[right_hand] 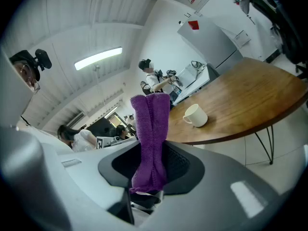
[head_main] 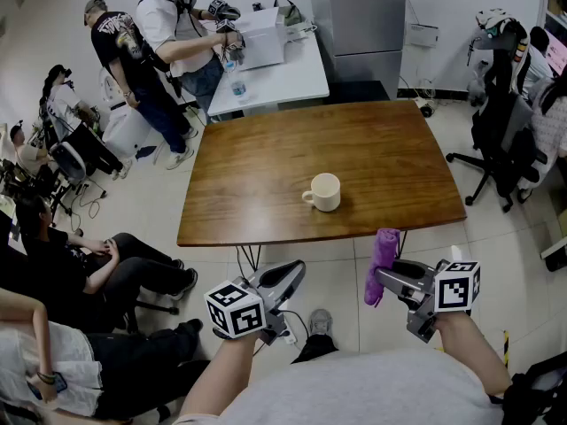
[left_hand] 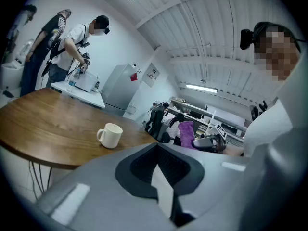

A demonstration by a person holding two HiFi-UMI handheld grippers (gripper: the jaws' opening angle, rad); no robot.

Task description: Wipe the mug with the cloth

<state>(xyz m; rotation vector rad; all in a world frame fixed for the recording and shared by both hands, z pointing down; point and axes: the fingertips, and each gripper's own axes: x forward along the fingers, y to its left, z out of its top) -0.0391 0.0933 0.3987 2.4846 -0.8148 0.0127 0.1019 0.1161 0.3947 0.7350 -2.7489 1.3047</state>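
Near, off table's near edge: L gripper [head_main: 291, 275] clenched, empty. R gripper [head_main: 383, 280] clamps purple cloth [head_main: 383, 262], its long axis upright. Mug [head_main: 324, 192] stands on table [head_main: 257, 149], farther and left of cloth, handle left, approx btwn both grippers.

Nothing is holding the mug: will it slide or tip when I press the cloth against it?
The mug stands free on the smooth wooden table, so a sideways wipe would probably slide it. It looks squat and wide-based, so tipping seems unlikely. Its side handle may make it spin.
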